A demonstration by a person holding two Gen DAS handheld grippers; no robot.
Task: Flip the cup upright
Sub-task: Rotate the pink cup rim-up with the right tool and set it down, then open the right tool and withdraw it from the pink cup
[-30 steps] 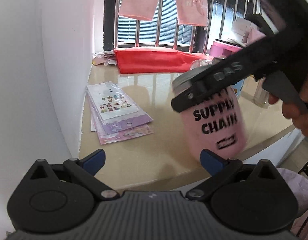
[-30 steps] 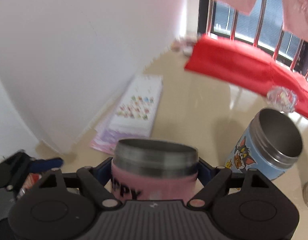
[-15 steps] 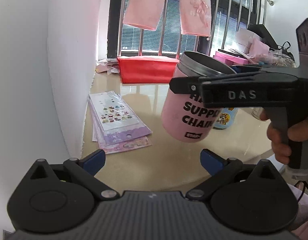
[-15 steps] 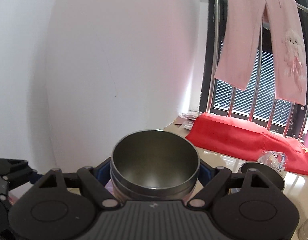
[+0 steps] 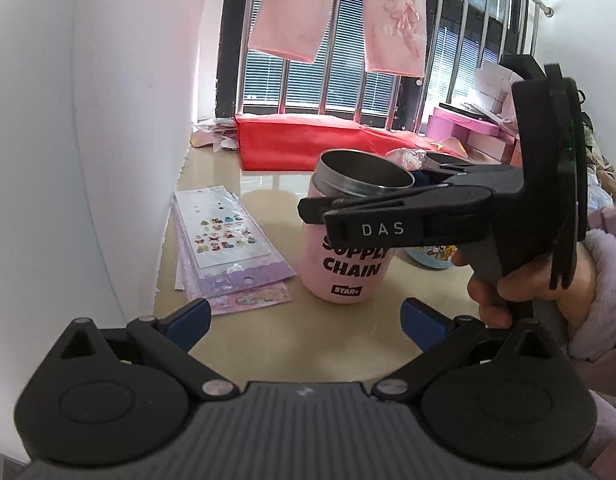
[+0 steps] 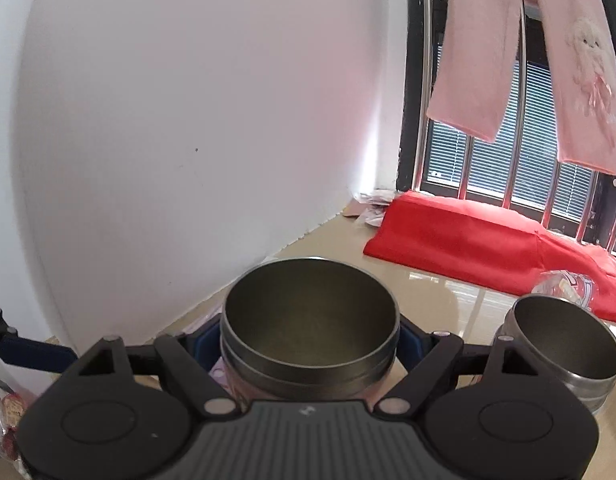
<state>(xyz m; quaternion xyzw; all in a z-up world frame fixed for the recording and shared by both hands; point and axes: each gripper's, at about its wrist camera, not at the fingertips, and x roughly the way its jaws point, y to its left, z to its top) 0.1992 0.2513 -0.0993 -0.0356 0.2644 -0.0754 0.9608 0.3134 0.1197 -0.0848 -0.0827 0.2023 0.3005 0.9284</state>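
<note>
A big white wall (image 5: 88, 140) runs along the left edge of the worktop (image 5: 308, 340). At the far edge there is a window with bars (image 5: 339, 80), and two pink cloths (image 5: 292, 12) hang in front of it. A red cloth (image 5: 304, 146) lies along the far edge under the window.

The right gripper (image 5: 371, 196) is black and comes in from the right side. Its two fingers squeeze the cup (image 5: 349, 268) just under the metal rim. The cup is pink with black words on it. It stands up straight with its open mouth on top, and its bottom looks like it sits on the worktop near the middle. From the right wrist you can look down into its shiny inside (image 6: 309, 320).

The left gripper (image 5: 304, 318) is near the front edge. Its blue fingertips are spread wide and hold nothing.

A pile of sticker sheets (image 5: 224, 248) lies by the wall, to the left of the cup. A blue cup (image 5: 431, 256) stands just behind the right gripper, also mouth up.
</note>
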